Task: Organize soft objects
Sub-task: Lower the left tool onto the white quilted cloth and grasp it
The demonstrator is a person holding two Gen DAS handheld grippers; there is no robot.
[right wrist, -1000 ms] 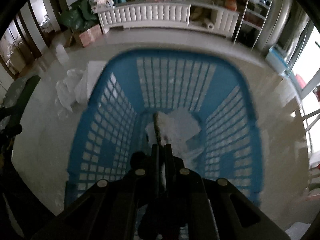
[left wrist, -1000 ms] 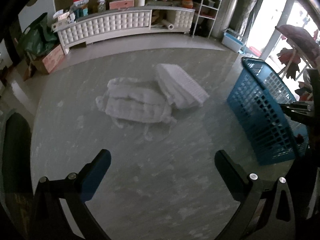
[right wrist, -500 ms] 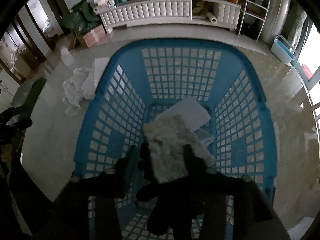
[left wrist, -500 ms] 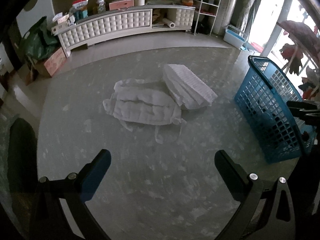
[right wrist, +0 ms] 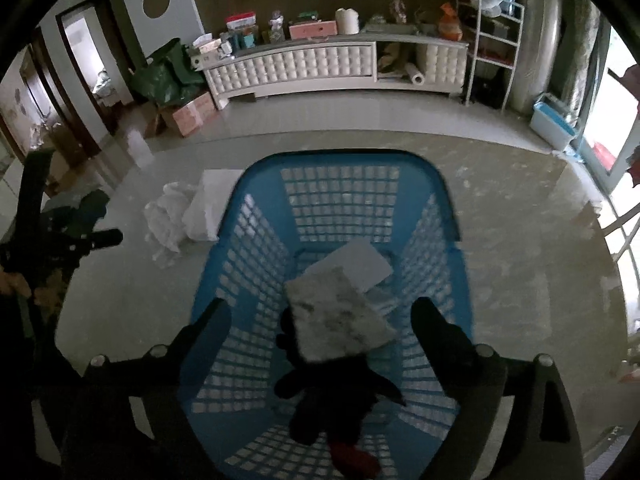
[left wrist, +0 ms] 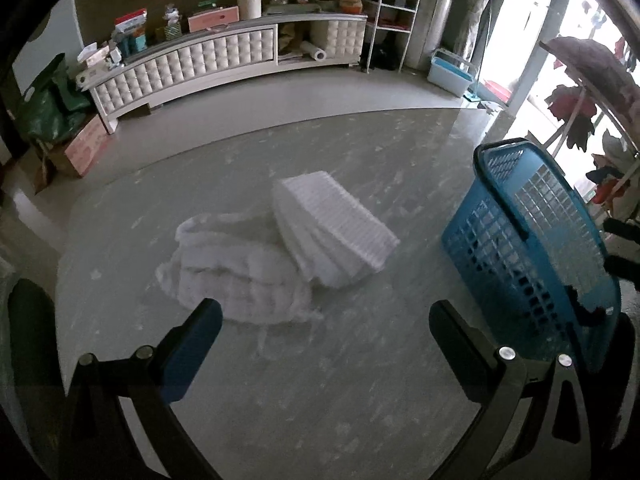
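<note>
Releasing: right gripper (right wrist: 320, 312) has just been opening above the blue basket (right wrist: 452, 216); its jaws stand wide apart and no pad touches anything.
Dropped item: the grey speckled pad (right wrist: 338, 314), pinched edge-on between shut jaws a second ago, now lies flat inside the basket, over a white sheet (right wrist: 360, 266) and dark cloth (right wrist: 332, 396).
Left gripper (left wrist: 326, 312): jaws apart, empty, over bare floor (left wrist: 320, 400).
Remaining on floor: a crumpled white quilt (left wrist: 236, 272) with a white ribbed stack (left wrist: 336, 224) leaning on its right edge, both left of the basket and apart from it.
View shift: the quilt sits nearer the left jaws than a second ago.
Judgement: one deposit looks complete; the two white pieces remain, and the left gripper seems best placed for the quilt.
</note>
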